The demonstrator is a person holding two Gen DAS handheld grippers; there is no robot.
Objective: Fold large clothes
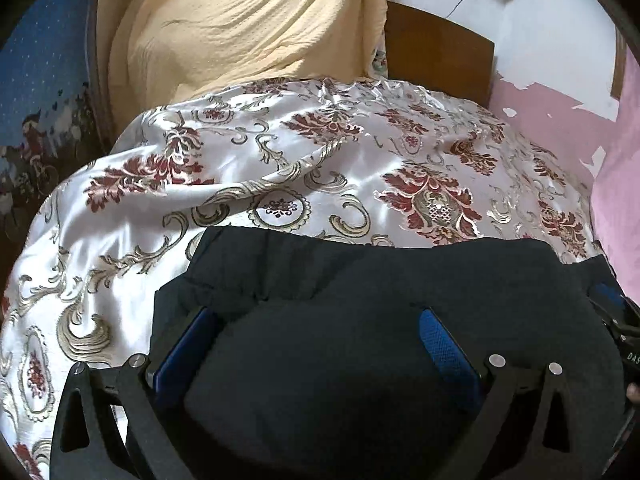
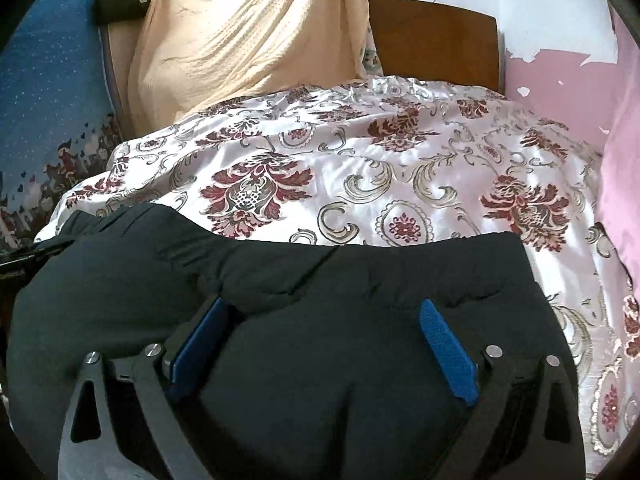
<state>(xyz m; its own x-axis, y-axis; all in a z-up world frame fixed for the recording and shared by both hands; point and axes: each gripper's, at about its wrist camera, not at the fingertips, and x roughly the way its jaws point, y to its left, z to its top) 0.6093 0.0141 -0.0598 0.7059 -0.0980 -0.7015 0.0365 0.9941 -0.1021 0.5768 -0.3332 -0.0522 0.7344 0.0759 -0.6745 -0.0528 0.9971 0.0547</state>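
Left wrist: puffy black garment point(image 1: 340, 320) – glossy floral bedspread point(image 1: 320, 168).

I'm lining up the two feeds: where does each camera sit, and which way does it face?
Left wrist: on the left gripper, looking forward over the black garment toward the wooden headboard; its open jaws show, the other gripper at right.
Right wrist: on the right gripper, facing likewise; open jaws show.
Shared: garment, floral bedspread, yellow cloth, headboard.

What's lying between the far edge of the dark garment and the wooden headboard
Only the floral satin bedspread lies between the dark garment and the wooden headboard; both wrist views show that stretch, wrinkled, with nothing else on it.
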